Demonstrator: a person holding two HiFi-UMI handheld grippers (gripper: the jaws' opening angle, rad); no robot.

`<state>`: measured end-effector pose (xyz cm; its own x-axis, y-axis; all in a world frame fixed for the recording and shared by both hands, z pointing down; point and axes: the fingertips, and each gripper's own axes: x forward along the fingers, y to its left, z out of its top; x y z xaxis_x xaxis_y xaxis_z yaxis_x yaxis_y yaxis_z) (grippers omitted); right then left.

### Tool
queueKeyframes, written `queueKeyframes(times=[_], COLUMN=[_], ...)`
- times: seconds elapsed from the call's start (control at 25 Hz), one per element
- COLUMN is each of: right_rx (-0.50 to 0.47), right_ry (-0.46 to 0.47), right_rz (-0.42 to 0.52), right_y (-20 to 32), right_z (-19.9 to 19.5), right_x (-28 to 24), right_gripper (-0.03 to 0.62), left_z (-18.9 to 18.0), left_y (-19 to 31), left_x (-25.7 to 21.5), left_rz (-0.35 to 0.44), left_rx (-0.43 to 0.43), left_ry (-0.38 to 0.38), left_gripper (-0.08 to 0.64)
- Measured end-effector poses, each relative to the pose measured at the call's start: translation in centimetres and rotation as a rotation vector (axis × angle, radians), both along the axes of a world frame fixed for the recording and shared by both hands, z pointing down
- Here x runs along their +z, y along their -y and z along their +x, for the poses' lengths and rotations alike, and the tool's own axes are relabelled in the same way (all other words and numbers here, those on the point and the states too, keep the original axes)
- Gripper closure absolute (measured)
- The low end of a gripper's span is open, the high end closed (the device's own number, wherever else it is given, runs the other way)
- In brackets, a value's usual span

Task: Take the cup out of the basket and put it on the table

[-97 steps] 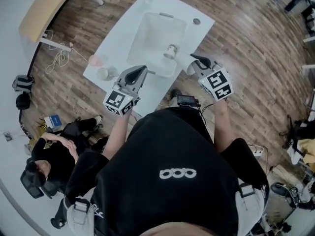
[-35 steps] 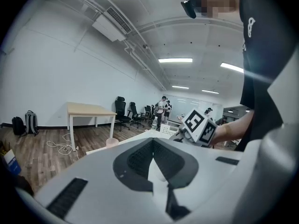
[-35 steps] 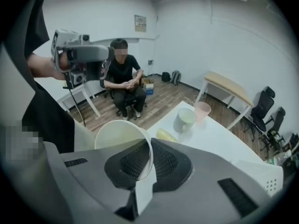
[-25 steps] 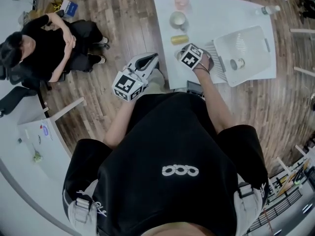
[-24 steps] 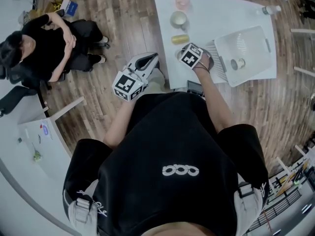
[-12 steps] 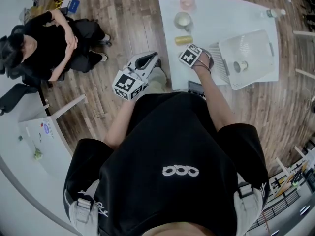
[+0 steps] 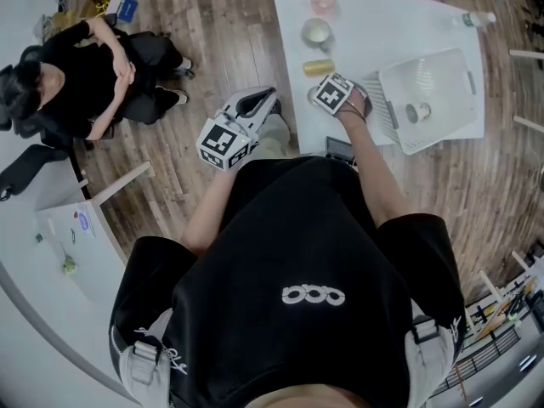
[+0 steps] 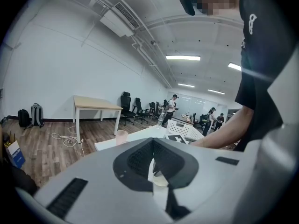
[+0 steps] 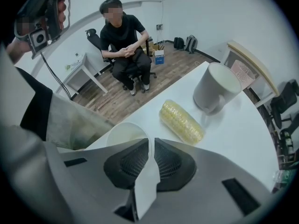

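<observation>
at table (image 9: 236,127) edge, right tool (image 9: 152,144) steeply down, clamped on cup (image 9: 122,134) rim, left tool (image 8: 153,147) closed

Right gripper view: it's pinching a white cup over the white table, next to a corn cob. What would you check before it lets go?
1. Grip: the right gripper is shut on the wall of the cup: ok.
2. Cup base resting on the table: cannot tell, the base is hidden.
3. Cup apart from the corn cob and the mug: ok.
4. Margin to the table's edge: not ok, the cup looks to be right at the near edge.
5. The left gripper is shut, empty and off beside the table: ok.
</observation>
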<state>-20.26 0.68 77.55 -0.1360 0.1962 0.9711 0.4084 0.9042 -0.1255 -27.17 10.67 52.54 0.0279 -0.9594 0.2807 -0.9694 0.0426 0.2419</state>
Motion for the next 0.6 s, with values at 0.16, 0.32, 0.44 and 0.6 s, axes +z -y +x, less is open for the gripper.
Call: queueKeyframes(times=[0.16,0.32,0.44,0.6], right_rx=[0.036,0.069,0.113,0.197], right_ry=[0.058,0.159,0.261,0.429], right_rz=[0.009,0.029,0.053,0.05], right_y=[0.3,0.4,0.8,1.1], right_z=[-0.1,-0.2,0.0,0.7], right_x=[-2.7,-6.3,-9.8,-15.1], right_gripper=[0.558,0.56,0.56,0.56], left_z=[-0.1,0.1,0.6,1.6], left_y=[0.4,1.3,2.5,4.8], left_x=[-0.3,-1.0,-1.4,-2.6], left_rz=[0.005,0.016,0.026,0.052], left_rx=[0.011,0.039,0.072,0.137], left_ry=[0.005,0.012,0.019,0.037], left_gripper=[0.552,0.552,0.552,0.552])
